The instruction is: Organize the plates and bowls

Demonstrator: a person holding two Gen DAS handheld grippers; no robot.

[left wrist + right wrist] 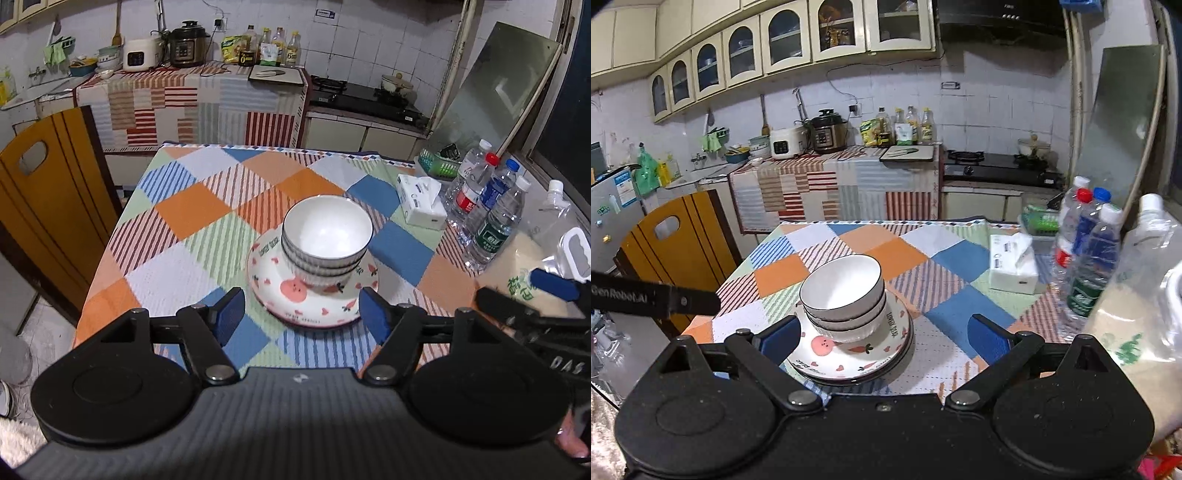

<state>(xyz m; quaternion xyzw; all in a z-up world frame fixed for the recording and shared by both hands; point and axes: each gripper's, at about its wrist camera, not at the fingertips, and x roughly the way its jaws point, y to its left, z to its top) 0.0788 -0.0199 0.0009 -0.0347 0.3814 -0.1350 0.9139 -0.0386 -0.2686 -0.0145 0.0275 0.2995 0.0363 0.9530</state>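
Observation:
Three white bowls (327, 229) (842, 284) with dark rims sit nested on a stack of patterned plates (266, 273) (849, 354) with pink hearts and carrots. The stack stands near the front of the table with a checked cloth (192, 206) (849, 236). My left gripper (301, 302) is open, its blue pads either side of the plates' near rim and clear of it. My right gripper (886, 332) is open too, just right of the stack, with nothing in it. It also shows at the right edge of the left wrist view as the right gripper (524, 291).
A tissue pack (421, 206), several water bottles (491, 206), a clear bag of rice (524, 266) and a green basket (439, 164) crowd the table's right side. A wooden chair (48, 199) stands at its left. Kitchen counter and stove run along the back wall.

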